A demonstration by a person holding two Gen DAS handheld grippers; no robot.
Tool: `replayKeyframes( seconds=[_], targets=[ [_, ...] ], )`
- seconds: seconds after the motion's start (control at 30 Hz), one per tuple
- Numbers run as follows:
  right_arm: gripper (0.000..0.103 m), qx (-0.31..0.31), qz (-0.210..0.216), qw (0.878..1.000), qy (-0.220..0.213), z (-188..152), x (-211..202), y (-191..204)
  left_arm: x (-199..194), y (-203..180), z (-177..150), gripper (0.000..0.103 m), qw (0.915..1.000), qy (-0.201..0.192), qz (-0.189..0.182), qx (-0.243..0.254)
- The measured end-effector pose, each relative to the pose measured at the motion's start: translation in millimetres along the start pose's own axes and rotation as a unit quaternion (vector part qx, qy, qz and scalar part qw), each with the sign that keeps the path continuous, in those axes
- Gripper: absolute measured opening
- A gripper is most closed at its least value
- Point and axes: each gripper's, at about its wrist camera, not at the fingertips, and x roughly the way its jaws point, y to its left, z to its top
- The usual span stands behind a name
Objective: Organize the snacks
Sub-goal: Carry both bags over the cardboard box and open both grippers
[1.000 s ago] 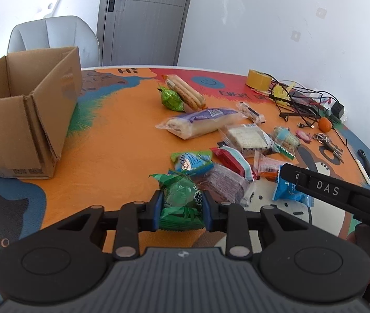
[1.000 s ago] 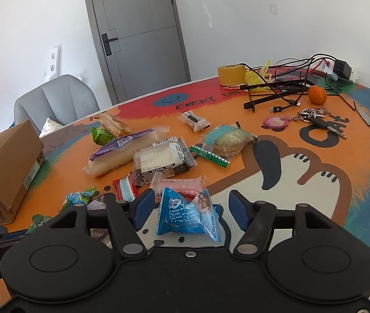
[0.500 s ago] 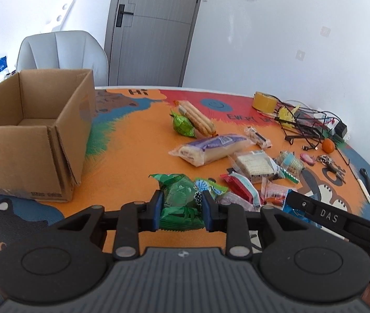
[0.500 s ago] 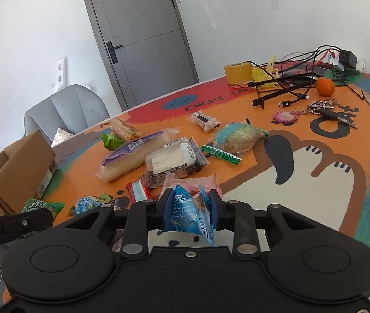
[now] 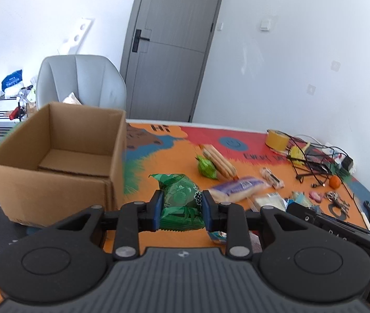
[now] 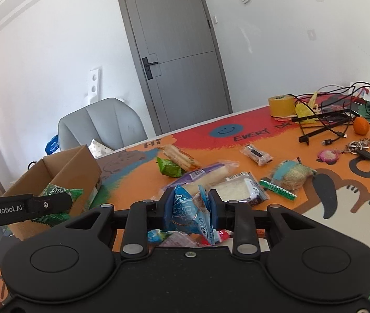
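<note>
My left gripper (image 5: 180, 208) is shut on a green snack packet (image 5: 178, 190) and holds it in the air, just right of the open cardboard box (image 5: 54, 182), whose inside looks bare. In the right wrist view that green packet (image 6: 57, 190) hangs in front of the box (image 6: 80, 167). My right gripper (image 6: 190, 206) is shut on a blue snack packet (image 6: 187, 211), lifted above the table. On the orange mat lie several more snacks: a purple-wrapped bread (image 6: 206, 174), a white cracker pack (image 6: 239, 190), a small green packet (image 6: 170, 168) and a biscuit pack (image 6: 179, 156).
A tape roll (image 6: 281, 105), tangled cables (image 6: 326, 120), an orange (image 6: 361, 125) and keys (image 6: 362, 148) sit at the table's far right. A grey chair (image 6: 101, 127) stands behind the box. More small packets lie under my right gripper.
My right gripper closed on the blue packet and lifted it. My left gripper rose with the green packet and moved closer to the box.
</note>
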Motion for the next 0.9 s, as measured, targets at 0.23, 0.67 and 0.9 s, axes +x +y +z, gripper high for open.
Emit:
replayKeyframes(
  seconds=[0.23, 0.67, 0.9],
  targets=[
    [0.029, -0.015, 0.049, 0.998, -0.027, 18, 2, 44, -13, 27, 21, 0.029, 0.9994, -0.022, 0.023, -0.011],
    [0.029, -0.028, 0.116, 0.992, -0.033, 31, 23, 110, -13, 80, 42, 0.029, 0.9969, -0.031, 0.065, -0.032],
    [0.029, -0.03, 0.135, 0.99, -0.03, 32, 36, 129, -4, 98, 45, 0.03, 0.9949, -0.027, 0.085, -0.047]
  ],
)
